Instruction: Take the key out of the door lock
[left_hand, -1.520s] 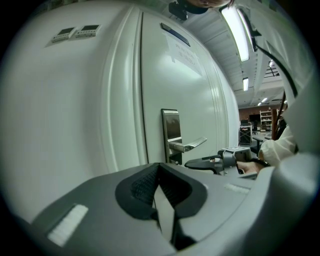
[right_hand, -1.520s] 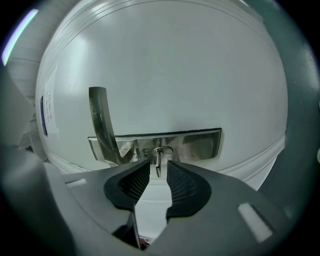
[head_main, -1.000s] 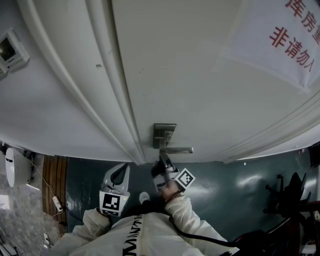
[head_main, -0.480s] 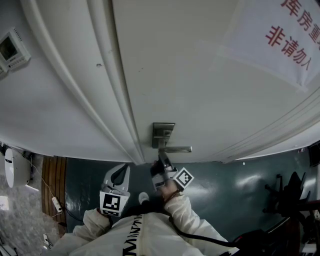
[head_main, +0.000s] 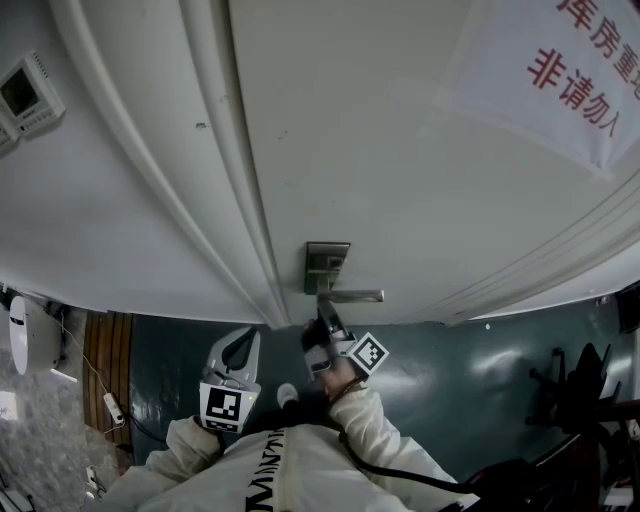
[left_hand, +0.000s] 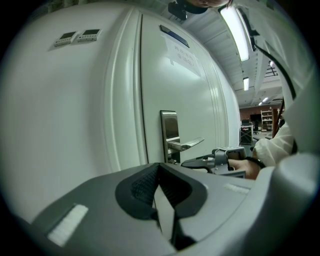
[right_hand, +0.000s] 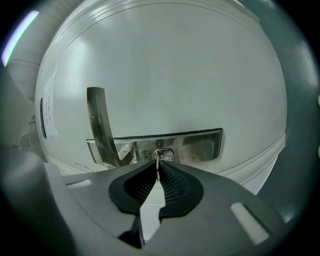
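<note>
At white door (head_main: 400, 150), green floor (head_main: 450, 370): R hand-held gripper (right_hand: 157, 170) pinches key (right_hand: 157, 160) in lock (right_hand: 165, 152); L hand-held gripper (left_hand: 159, 167) closed, empty.

The door (head_main: 380, 150) is off-white; the lock plate (head_main: 326, 265) on it is brushed silver, as are the lever handle (head_main: 355, 296) and the key (right_hand: 157, 161). Up and right of the lock plate, a white sign (head_main: 560, 70) carries red characters. Below the lock plate, the floor (head_main: 450, 370) is dark teal. The left gripper (left_hand: 158, 166) and right gripper (right_hand: 157, 168) are grey with black cross-hatched pads (right_hand: 172, 182); their marker cubes (head_main: 368, 355) show black-and-white squares
</note>
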